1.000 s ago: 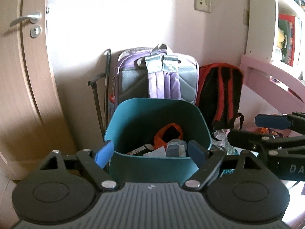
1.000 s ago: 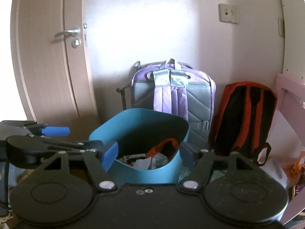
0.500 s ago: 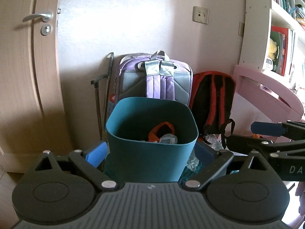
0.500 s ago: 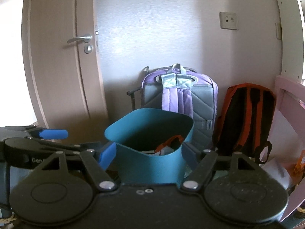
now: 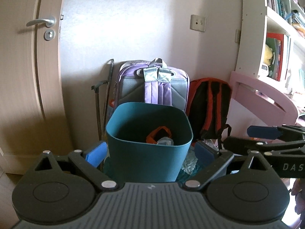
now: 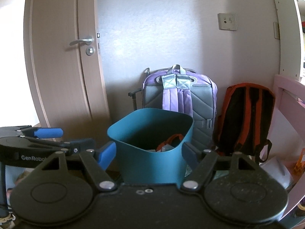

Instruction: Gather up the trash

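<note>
From the left wrist view, the left claw (image 5: 149, 152) is spread wide and holds nothing. A teal trash bin (image 5: 148, 150) stands between its 2 fingers, with an orange wrapper (image 5: 159, 133) and crumpled plastic inside. A purple backpack (image 5: 154, 84) leans on the wall behind it.

From the right wrist view, the right claw (image 6: 148, 152) is also wide and empty. The bin (image 6: 152, 152) stands before it, beside a red-black backpack (image 6: 246, 118).
</note>
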`<move>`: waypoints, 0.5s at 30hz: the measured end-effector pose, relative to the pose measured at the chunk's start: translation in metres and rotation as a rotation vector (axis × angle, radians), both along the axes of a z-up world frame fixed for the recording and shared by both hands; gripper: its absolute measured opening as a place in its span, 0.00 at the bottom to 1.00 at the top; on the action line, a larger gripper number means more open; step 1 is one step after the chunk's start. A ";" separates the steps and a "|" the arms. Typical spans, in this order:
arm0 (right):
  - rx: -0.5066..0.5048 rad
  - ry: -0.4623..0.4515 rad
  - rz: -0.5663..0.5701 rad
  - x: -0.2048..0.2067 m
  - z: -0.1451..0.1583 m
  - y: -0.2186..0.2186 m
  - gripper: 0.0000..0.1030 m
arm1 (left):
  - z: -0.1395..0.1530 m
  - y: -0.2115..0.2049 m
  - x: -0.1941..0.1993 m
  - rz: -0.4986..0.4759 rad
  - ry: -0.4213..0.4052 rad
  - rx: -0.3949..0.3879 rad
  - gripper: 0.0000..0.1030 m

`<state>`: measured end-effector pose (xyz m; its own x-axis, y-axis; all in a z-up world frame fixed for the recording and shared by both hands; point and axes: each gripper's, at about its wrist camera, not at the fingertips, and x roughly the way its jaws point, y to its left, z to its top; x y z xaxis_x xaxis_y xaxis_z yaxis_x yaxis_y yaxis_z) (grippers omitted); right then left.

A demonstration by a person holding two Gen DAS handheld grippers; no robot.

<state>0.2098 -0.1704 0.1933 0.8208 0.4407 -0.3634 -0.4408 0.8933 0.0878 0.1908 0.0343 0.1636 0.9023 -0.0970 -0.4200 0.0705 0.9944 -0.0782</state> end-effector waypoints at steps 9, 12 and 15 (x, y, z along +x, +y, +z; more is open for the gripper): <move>0.004 -0.023 0.005 -0.020 0.002 -0.004 0.74 | 0.006 -0.005 -0.023 0.009 -0.051 0.022 0.96; 0.000 -0.029 0.005 -0.025 0.003 -0.004 0.74 | 0.007 -0.006 -0.027 0.010 -0.057 0.023 0.96; 0.004 -0.031 0.005 -0.029 0.004 -0.005 0.74 | 0.008 -0.006 -0.031 0.009 -0.060 0.018 0.96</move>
